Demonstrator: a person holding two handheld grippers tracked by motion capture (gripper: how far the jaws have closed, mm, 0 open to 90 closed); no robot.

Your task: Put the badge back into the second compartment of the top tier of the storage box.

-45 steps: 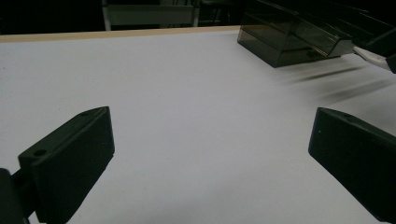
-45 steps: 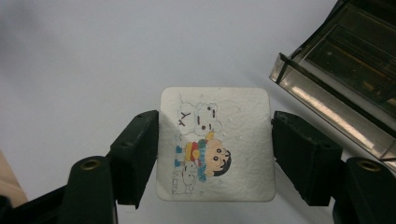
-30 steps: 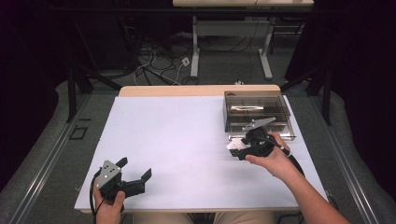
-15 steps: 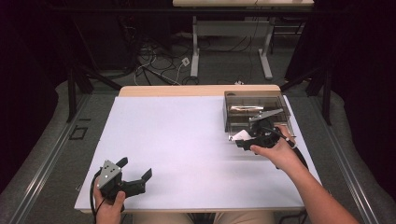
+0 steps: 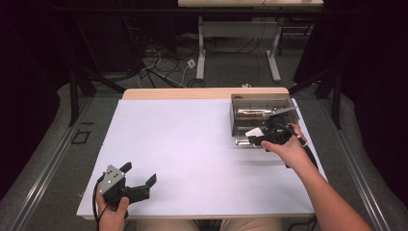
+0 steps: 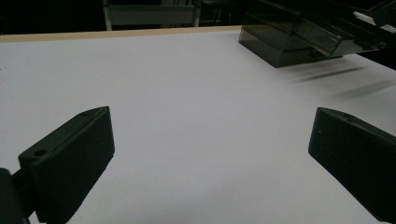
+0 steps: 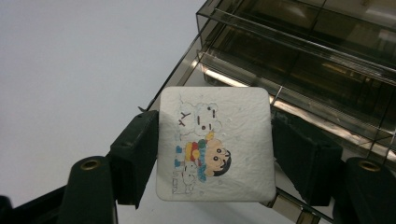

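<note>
Card [image 7: 215, 144], white with a cartoon print, is clamped flat in the right gripper [image 5: 257, 137] at the tinted box [image 5: 262, 102], likely for stowing; left gripper [image 5: 139, 183] is parked wide open, near left

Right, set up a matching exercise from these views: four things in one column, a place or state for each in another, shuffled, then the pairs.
Things:
1. left gripper
2. right gripper
3. white square eraser
4. smoky clear box

Places or states:
A. at the table's far right
B. printed with a cartoon child
C. open above bare table
D. shut on a white square

Pairs: 1-C, 2-D, 3-B, 4-A
</note>
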